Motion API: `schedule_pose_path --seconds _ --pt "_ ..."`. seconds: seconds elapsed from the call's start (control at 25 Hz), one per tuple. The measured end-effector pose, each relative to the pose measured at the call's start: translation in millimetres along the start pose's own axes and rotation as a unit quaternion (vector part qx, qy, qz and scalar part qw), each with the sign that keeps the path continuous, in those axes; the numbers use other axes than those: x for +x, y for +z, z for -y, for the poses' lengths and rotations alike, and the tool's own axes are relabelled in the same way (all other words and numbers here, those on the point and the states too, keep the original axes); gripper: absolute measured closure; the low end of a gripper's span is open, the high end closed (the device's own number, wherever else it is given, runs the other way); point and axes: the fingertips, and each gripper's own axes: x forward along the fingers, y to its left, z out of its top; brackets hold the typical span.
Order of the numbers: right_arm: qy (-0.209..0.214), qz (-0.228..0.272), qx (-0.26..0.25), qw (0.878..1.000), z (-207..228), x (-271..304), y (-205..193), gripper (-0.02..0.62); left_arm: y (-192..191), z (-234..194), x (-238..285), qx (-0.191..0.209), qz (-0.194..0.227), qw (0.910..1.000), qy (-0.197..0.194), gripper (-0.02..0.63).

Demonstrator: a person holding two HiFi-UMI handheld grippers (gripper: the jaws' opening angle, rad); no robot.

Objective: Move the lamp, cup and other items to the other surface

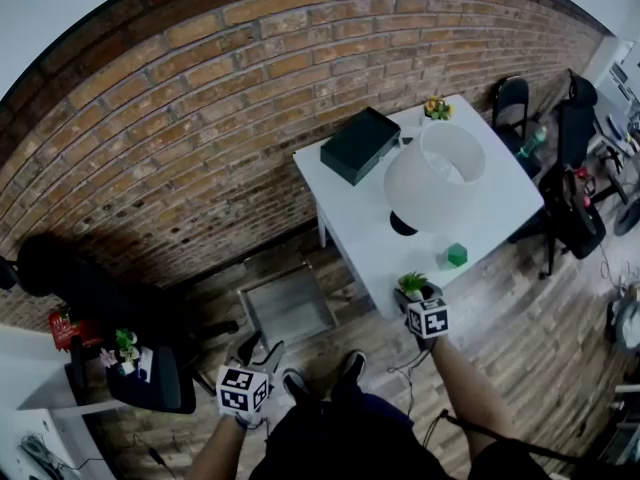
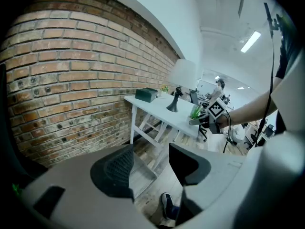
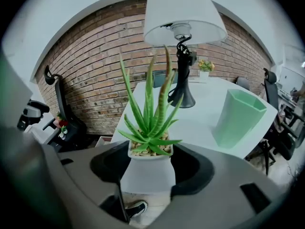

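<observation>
The brick wall [image 1: 200,118] fills most of my head view, and the white table [image 1: 350,218] stands just beside it. The lamp [image 1: 435,178] is the biggest thing on the table. From above, its shade covers the stem, so I only get the dark base. In the right gripper view the top of the shade is cut off.

Toward the wall lies a dark green box [image 1: 360,145]. The green cup [image 1: 457,255] stands near the front edge, with the aloe pot [image 1: 412,284] at the near corner. A tiny yellow-flowered pot [image 1: 437,109] at the far edge is too small for me to read.

My right gripper [image 1: 418,298] has its jaws spread on either side of the aloe pot. The gripper body hides the pot's base, and I can't see the pads pressing on it. My left gripper [image 1: 260,353] hangs over the floor with its jaws apart and nothing between them.
</observation>
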Motion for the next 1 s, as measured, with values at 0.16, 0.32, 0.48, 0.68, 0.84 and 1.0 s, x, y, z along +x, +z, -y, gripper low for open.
schedule_pose_path --seconds 0.16,0.32,0.48,0.68,0.84,1.0 --pt "-0.007 -0.003 0.004 1.000 -4 -3 -3 0.285 -1 -6 -5 -0.001 0.003 1.0000 -0.001 0.374" --pt "-0.021 0.014 0.019 0.999 -10 -14 -3 0.288 -3 -14 -11 0.000 0.008 1.0000 -0.003 0.374" --pt "-0.044 0.021 0.058 0.997 -16 -34 -13 0.296 1 -21 -17 0.002 0.018 0.9998 -0.008 0.374" --pt "-0.058 0.038 0.092 0.993 -45 -63 -20 0.326 7 -34 -32 0.001 0.036 0.9993 -0.013 0.374" --pt "-0.024 0.057 0.061 0.996 -96 -70 -1 0.397 18 -51 -50 -0.023 0.066 0.9975 -0.007 0.381" --pt "0.016 0.107 0.003 0.994 -163 -73 64 0.468 46 -68 -74 -0.034 0.116 0.9927 0.000 0.406"
